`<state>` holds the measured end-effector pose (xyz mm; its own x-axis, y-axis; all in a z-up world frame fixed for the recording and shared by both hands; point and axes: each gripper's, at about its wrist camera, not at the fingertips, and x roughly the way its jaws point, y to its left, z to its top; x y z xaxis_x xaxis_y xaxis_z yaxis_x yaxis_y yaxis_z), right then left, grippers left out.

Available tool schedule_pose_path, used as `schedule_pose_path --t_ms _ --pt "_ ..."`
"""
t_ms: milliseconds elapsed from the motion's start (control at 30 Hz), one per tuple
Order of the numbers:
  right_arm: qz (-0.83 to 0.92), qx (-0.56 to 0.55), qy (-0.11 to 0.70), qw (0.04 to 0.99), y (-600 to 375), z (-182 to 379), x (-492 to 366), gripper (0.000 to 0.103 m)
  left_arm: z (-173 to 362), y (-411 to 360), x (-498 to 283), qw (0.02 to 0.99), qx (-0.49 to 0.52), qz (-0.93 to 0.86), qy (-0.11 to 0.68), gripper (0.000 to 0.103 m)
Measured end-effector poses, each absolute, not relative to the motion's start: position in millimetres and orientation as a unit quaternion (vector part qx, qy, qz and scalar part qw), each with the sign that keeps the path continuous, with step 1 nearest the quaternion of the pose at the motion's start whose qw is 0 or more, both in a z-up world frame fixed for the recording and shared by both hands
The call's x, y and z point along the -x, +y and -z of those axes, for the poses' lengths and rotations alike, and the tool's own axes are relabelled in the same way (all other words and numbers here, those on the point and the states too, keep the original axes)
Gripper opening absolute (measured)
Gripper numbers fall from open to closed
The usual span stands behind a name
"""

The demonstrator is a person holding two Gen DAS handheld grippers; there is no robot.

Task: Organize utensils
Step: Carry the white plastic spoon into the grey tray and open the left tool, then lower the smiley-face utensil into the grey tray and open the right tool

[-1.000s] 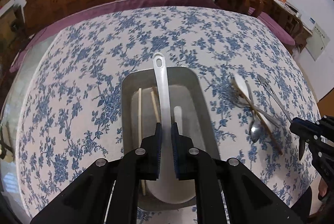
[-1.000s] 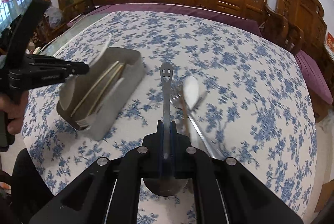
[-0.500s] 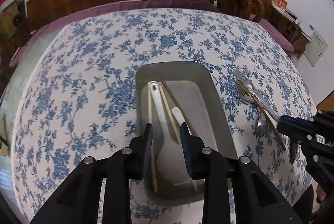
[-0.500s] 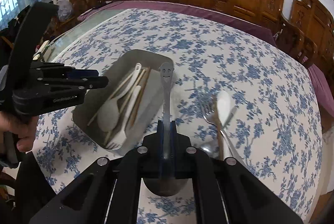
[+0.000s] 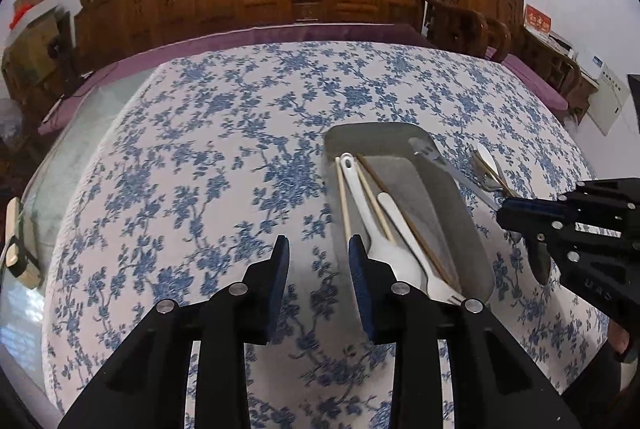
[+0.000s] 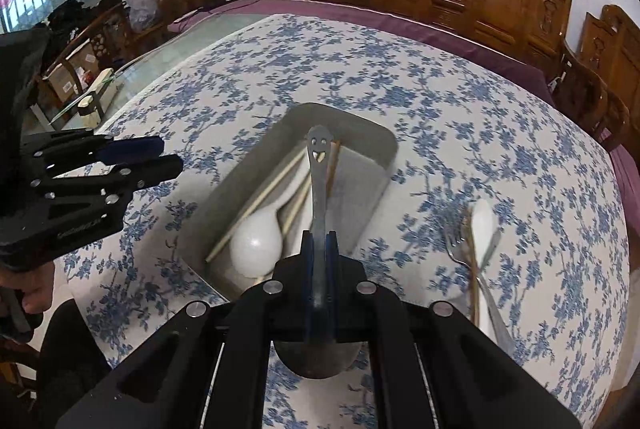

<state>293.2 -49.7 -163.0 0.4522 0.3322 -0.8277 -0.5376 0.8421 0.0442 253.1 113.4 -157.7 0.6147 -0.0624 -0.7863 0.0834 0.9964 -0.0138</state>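
Two sets of tongs are working around a grey tray [image 6: 382,143] on the flowered counter [image 5: 208,157], during the step of moving loose utensils into that tray. Right tongs [image 6: 320,241] are pinching the handle of a metal spoon [image 6: 319,173], pressed tight on it; its smiley-faced handle end is reaching over the tray's interior while its bowl is hanging beneath the jaws, nearer the person than the tray. Left tongs [image 5: 318,261] are standing spread with nothing between the pads, having just been opening, and are hovering just beside the tray's near left corner, over bare cloth.

Inside the tray are lying a white spoon [image 6: 256,245], a white fork [image 5: 408,233] and several wooden chopsticks [image 5: 343,197], all roughly lengthwise. Beyond the tray's right wall, on the cloth, a small heap of utensils [image 6: 476,241] is waiting: a metal fork, a white spoon and at least one more piece, blurred.

Judged from this layout, the job is about half finished. The next move is calling for the right tongs to lower the metal spoon until it lies flat and lengthwise in the free strip along the tray's right side, then spread; released too high, it could clatter onto the white pieces or tip over the wall.
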Motion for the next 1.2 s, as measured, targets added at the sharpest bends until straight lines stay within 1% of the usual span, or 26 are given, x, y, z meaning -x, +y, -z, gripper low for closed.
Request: schedule_pose_path --t_ms 133,300,800,900,1067,1200 --pt "-0.263 0.111 0.457 0.842 -36 165 -294 0.007 156 124 -245 0.902 -0.004 0.035 0.431 0.029" --pt "-0.265 0.111 0.461 0.84 -22 170 -298 0.007 157 138 -239 0.905 0.004 0.025 0.424 0.033" --pt "-0.232 0.132 0.473 0.84 6 190 -328 0.006 158 151 -234 0.908 0.024 0.025 0.418 0.033" --pt "-0.22 0.121 0.476 0.843 6 192 -338 0.006 158 153 -233 0.908 0.024 0.024 0.417 0.033" --pt "-0.232 0.067 0.471 0.848 -1 188 -346 0.006 157 154 -233 0.909 0.026 0.024 0.415 0.033" --pt "-0.234 0.056 0.469 0.85 -2 187 -347 0.006 157 152 -233 0.909 0.025 0.025 0.415 0.033"
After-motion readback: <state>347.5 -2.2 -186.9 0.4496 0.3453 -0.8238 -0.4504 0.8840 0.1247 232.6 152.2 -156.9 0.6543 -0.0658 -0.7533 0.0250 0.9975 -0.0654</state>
